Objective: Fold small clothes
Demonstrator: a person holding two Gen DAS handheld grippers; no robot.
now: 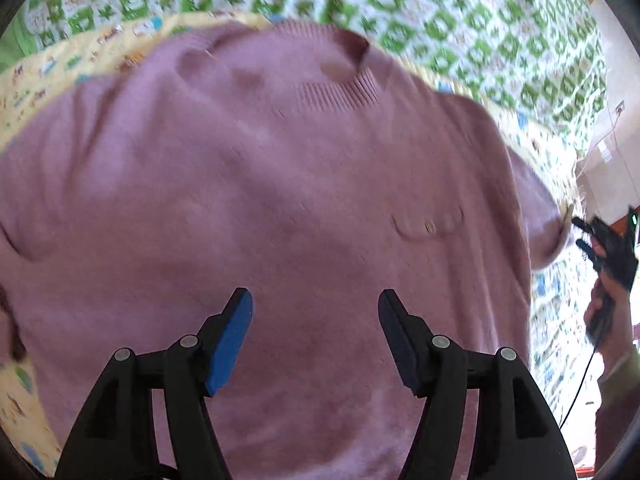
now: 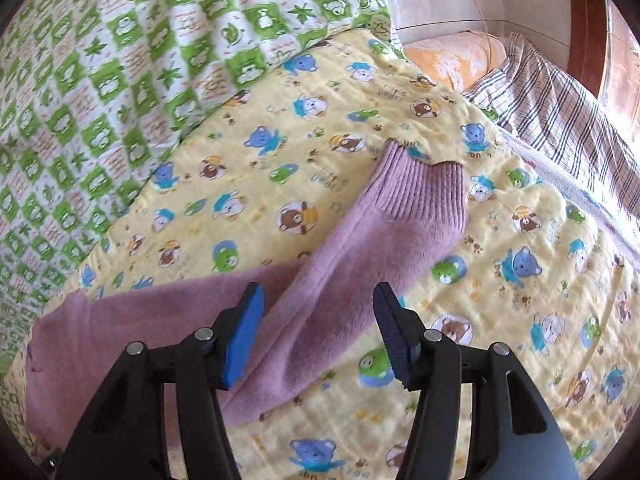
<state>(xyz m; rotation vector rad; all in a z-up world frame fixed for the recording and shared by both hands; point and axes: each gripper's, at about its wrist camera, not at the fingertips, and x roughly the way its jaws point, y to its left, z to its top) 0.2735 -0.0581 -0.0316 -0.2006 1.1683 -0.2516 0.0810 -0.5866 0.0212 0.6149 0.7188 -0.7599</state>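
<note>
Mauve knitted child's sweater (image 1: 280, 200) lies flat, front up, on yellow bear-print quilt (image 2: 360, 128): soft, light, limp; grab ribbed cuff (image 2: 424, 184) or hem; left gripper (image 1: 316, 300), right gripper (image 2: 318, 294) both open, empty.

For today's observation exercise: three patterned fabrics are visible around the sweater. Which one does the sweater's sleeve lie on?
The yellow bear-print quilt. The pink sweater's sleeve rests on it; the green checked sheet and plaid cloth lie beyond, untouched.

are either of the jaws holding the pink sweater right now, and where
Nothing is held. Both the left gripper and right gripper are open above the pink sweater.
</note>
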